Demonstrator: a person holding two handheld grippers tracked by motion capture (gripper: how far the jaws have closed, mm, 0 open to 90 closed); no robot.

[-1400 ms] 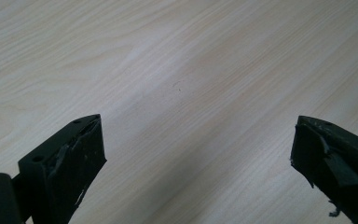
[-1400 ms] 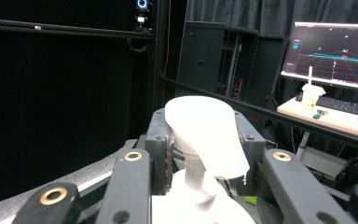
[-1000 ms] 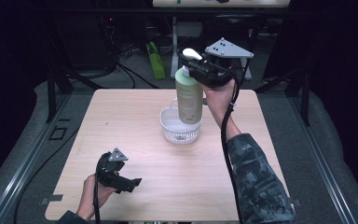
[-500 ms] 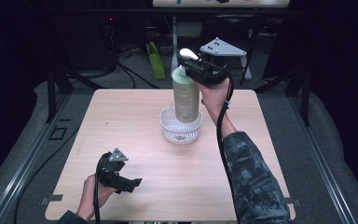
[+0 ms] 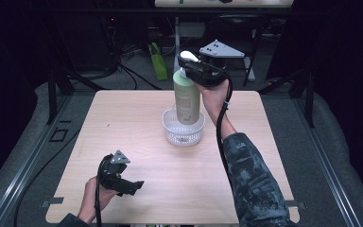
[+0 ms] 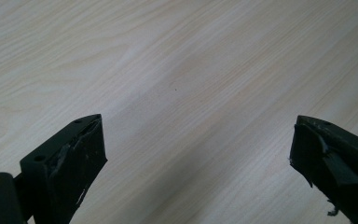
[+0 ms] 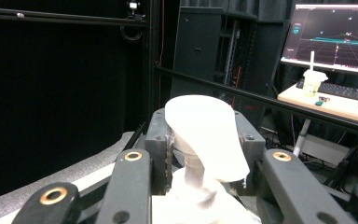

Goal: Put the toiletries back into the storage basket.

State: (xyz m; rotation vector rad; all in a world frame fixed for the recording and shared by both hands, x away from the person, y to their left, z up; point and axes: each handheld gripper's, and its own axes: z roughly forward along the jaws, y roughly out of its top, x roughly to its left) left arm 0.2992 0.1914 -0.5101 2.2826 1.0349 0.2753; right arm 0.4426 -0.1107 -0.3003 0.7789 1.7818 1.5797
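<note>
A tall pale-green pump bottle [image 5: 187, 97] with a white pump head [image 5: 188, 56] stands upright, its base down inside a white mesh basket [image 5: 183, 135] at the table's middle back. My right gripper [image 5: 190, 70] is shut on the bottle's neck just under the pump head. In the right gripper view the white pump head [image 7: 205, 126] sits between the right gripper's [image 7: 204, 142] black jaws. My left gripper [image 5: 131, 185] rests low over the table's front left, open, with nothing between its jaws; the left gripper [image 6: 196, 154] view shows bare wood below it.
The light wooden table [image 5: 123, 123] has dark floor and black frame posts around it. A green object [image 5: 157, 61] leans on the floor behind the table. Beyond the bottle a lit monitor [image 7: 335, 32] stands on a desk [image 7: 326, 100].
My right gripper and the bottle have shifted slightly to the left over the basket. The left gripper has stayed where it was.
</note>
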